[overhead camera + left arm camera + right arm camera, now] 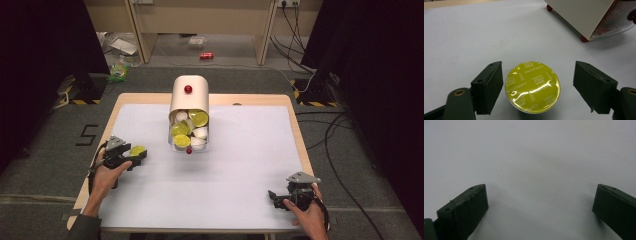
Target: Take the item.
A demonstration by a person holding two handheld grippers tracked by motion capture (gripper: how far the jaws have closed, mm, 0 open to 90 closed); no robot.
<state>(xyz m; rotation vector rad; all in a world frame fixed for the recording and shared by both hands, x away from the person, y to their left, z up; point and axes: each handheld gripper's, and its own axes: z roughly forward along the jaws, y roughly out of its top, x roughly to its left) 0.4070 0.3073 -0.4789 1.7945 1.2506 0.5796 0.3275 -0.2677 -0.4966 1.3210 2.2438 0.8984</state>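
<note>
Yellow foil capsule [533,87], lid up and printed "Cappuccino", sits on the white mat [235,170] between the left gripper [537,82] jaws; pads stand off both sides, nothing gripped. It lies left of and nearer the person than the cream dispenser [189,97], well apart from it. More yellow and white capsules fill the dispenser's clear tray. Right gripper [539,207]: jaws spread wide, empty, over bare mat, far right of the dispenser.

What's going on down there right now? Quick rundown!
Left gripper open, yellow capsule sits loose between its jaws on the table. Right gripper open, empty. Nothing in the way.
</note>
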